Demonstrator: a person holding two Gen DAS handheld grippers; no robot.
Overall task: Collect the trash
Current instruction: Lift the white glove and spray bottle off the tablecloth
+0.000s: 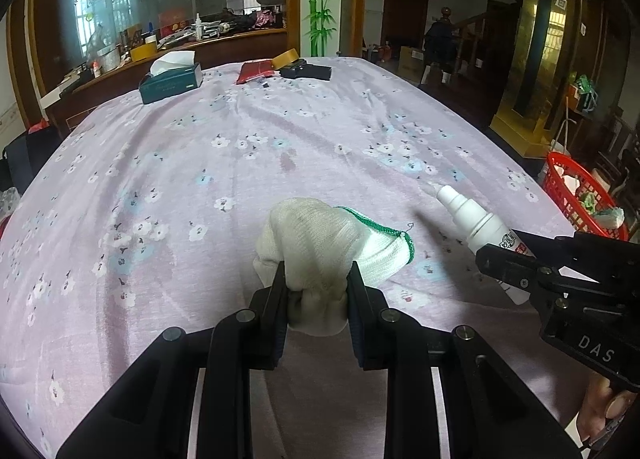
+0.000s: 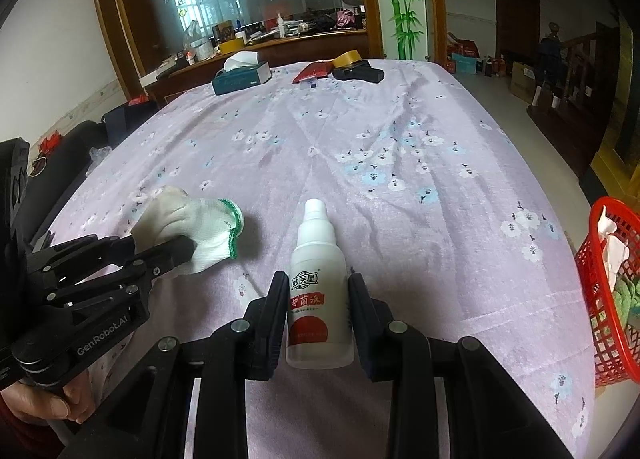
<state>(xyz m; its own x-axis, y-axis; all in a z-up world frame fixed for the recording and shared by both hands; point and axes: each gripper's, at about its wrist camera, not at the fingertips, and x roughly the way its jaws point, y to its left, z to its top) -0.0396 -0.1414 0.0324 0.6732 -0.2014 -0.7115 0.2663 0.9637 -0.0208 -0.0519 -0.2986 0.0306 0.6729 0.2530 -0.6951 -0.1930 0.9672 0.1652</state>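
Observation:
My left gripper is shut on a crumpled white work glove with a green cuff, just above the lilac flowered tablecloth. From the right wrist view the same glove shows at the left, pinched in the left gripper. My right gripper is shut on a small white spray bottle with a red label, nozzle pointing away. The bottle and right gripper appear at the right of the left wrist view.
A red plastic basket with paper scraps stands beside the table's right edge, also seen as the basket. At the far end lie a dark tissue box, a red pouch, a tape roll and a black case.

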